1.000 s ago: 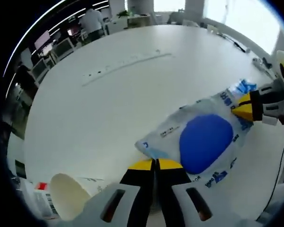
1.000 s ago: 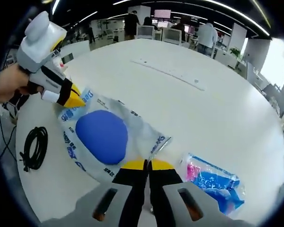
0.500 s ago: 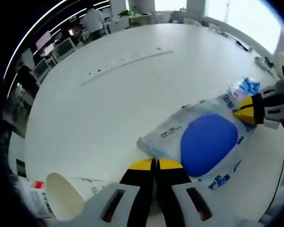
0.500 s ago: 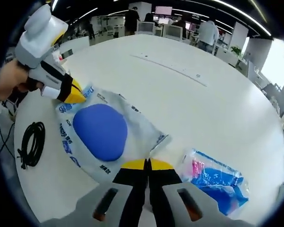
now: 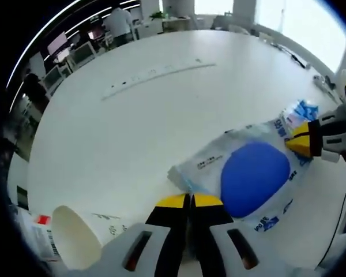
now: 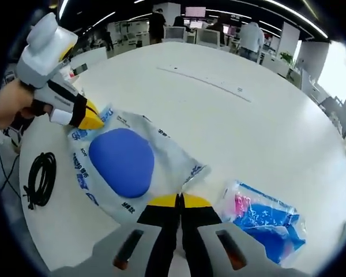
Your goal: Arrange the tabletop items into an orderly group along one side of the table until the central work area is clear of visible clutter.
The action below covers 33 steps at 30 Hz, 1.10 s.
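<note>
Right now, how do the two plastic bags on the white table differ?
The clear printed bag holding a blue oval pad is gripped at opposite ends by the left gripper and the right gripper; the smaller crinkled bag with blue and pink contents lies untouched beside it. The pad bag is stretched fairly flat, while the smaller bag looks bunched. Both are see-through plastic with blue print, lying on the round white table.

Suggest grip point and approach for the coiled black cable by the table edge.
Take the coiled black cable across one side of its loop, coming down from above with the jaws straddling the bundled strands. It lies flat on the white table, apart from the clear bag with the blue pad, so a side approach would probably just slide it.
</note>
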Available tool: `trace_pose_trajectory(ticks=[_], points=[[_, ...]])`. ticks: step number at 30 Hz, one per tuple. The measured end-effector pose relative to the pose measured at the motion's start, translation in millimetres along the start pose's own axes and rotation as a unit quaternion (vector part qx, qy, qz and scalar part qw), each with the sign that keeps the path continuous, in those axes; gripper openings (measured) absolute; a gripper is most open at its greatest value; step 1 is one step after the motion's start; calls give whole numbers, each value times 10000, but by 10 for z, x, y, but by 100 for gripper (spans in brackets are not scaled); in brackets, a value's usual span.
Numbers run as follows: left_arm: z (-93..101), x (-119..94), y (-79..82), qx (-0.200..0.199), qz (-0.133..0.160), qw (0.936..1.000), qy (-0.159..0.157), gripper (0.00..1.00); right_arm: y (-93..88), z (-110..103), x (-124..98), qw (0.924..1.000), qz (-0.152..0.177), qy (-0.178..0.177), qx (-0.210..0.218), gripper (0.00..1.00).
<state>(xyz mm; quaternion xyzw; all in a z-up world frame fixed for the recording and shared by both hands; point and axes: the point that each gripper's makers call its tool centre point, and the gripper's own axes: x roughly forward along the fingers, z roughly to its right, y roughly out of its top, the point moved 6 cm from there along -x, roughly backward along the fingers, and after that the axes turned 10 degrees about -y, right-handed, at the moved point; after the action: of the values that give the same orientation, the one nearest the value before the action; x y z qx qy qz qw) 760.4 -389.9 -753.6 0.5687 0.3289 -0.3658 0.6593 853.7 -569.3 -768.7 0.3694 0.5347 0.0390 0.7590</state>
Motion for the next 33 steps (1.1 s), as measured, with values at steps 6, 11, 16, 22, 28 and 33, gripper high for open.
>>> trace_pose_trajectory(ticks=[6,11,16,22,28,33], points=[[-16,8,10,-31,11,10000,16,0,9,-12,-6,10000,-30,43,17,0],[11,-10,58,58,50,9999,143,15,59,-11,-19,9998,-76,103,139,13],[21,-58,98,72,80,9997,232,27,59,-118,-68,9996,-94,171,-191,27],[57,-209,205,322,342,9986,252,33,196,-105,-142,9995,124,36,-300,33],[92,-409,296,242,543,9980,208,33,405,-22,-302,9986,397,-112,-325,34],[138,-581,343,384,682,9965,301,34,490,-15,-430,9981,481,-139,-348,35]])
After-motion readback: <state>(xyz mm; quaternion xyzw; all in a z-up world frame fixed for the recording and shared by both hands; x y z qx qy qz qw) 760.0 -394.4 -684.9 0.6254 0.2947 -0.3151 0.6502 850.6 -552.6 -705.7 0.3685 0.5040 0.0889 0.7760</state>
